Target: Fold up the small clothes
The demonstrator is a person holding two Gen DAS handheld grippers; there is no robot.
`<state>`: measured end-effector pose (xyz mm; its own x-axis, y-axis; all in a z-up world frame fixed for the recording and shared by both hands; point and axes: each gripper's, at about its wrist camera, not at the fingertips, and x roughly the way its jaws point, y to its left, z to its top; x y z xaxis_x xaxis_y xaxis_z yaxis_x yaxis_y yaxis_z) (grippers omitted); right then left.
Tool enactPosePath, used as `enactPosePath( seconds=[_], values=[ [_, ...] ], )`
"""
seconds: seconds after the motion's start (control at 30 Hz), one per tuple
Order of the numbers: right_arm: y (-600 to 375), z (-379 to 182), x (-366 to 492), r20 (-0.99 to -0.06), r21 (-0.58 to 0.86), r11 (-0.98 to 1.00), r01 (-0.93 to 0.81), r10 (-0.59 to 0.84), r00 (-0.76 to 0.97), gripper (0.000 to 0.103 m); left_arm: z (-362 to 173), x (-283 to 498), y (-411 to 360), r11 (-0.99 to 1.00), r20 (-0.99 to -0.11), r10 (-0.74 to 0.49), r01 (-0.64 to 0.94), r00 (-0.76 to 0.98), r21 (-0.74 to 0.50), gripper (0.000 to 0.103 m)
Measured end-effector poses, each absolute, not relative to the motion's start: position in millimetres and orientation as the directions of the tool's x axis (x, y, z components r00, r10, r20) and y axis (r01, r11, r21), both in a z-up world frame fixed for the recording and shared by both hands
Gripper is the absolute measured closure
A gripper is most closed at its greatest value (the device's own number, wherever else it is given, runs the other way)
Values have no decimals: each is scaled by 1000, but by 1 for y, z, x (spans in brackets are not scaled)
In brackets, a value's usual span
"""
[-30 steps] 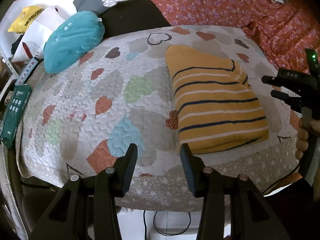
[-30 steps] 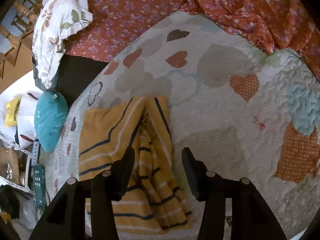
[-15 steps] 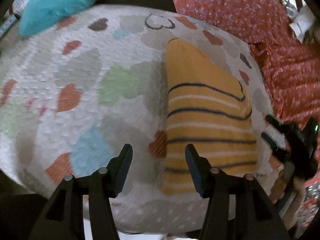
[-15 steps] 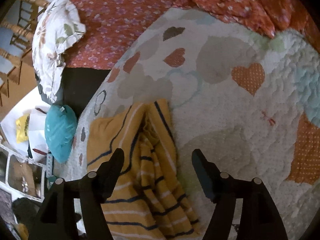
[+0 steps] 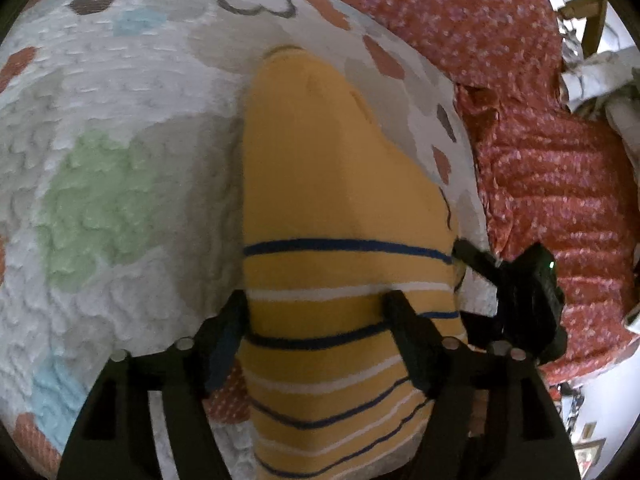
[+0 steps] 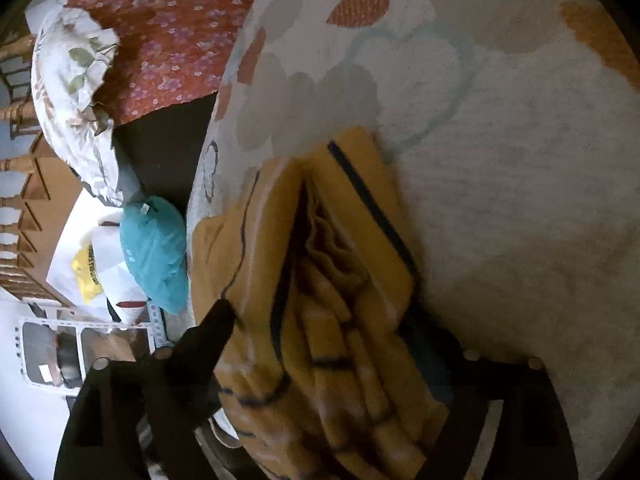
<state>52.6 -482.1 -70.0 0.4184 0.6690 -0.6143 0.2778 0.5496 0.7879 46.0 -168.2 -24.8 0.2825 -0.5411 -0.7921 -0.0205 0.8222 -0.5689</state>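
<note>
change: we've dropped both grippers in close over the folded yellow striped garment [image 5: 344, 208], which was farther off a second ago.
left gripper [image 5: 316, 312]: fingers spreading, straddling the near end, not yet pinching.
right gripper [image 6: 320, 320]: fingers widening around the layered edge, no pinch.
garment: on heart quilt [image 5: 120, 120].
meaning: we're likely set for the next fold.

Setting: home bedroom. Landmark: heart-patterned quilt [image 6: 500, 160] spread as work surface. Red floral bedspread [image 6: 168, 28] beyond quilt's far edge. Ruffled leaf-print pillow [image 6: 72, 92] left of bedspread. Turned wooden spindles [image 6: 16, 208] farther left. Teal cushion [image 6: 156, 252] just off quilt's left edge.
</note>
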Motion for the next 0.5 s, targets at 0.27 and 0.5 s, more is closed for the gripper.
enactPosePath(
  seconds=[0.27,0.5],
  values=[
    [-451,-51,52,-712,680,713,171,586,387,36,-35,51,-183,855,-844,-484,-79,232,-512,48],
    [-427,-16,38,-694,654,755,52,570,440,58,3,45,-178,869,-848,-459,-64,266,-490,67]
  ],
)
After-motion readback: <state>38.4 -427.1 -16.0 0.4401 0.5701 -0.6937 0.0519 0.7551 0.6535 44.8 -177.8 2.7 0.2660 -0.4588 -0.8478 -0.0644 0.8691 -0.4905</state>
